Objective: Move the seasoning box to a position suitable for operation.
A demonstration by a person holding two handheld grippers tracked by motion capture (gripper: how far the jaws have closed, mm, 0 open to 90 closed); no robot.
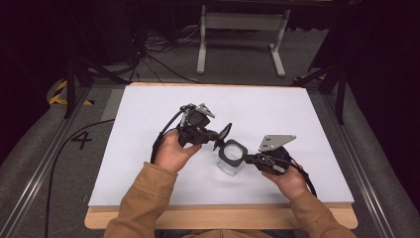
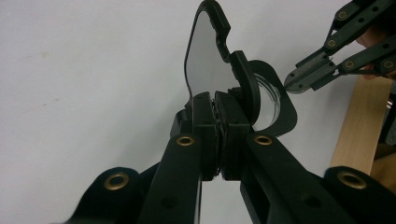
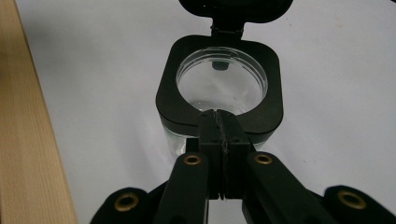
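- So, mid lid-flip on a small clear container (image 1: pixel 231 163) with a black square collar, sitting on the white table (image 1: pixel 148 148) nearer the front edge, a bit right of middle.
- My left gripper (image 1: pixel 216 137) has its jaws pressed together on the edge of the hinged black lid (image 2: pixel 205 56), which stands up open off the collar's far side.
- My right gripper (image 1: pixel 247 158) is pinched tight on the near rim of the collar (image 3: pixel 219 84), bracing the container so it doesn't skid.
- Looks empty inside as far as I can tell through the round opening.
- Next move, my guess: swing the lid along its hinge arc, not yank it, while the right keeps pinning things down. Twist sideways and that little hinge probably complains.
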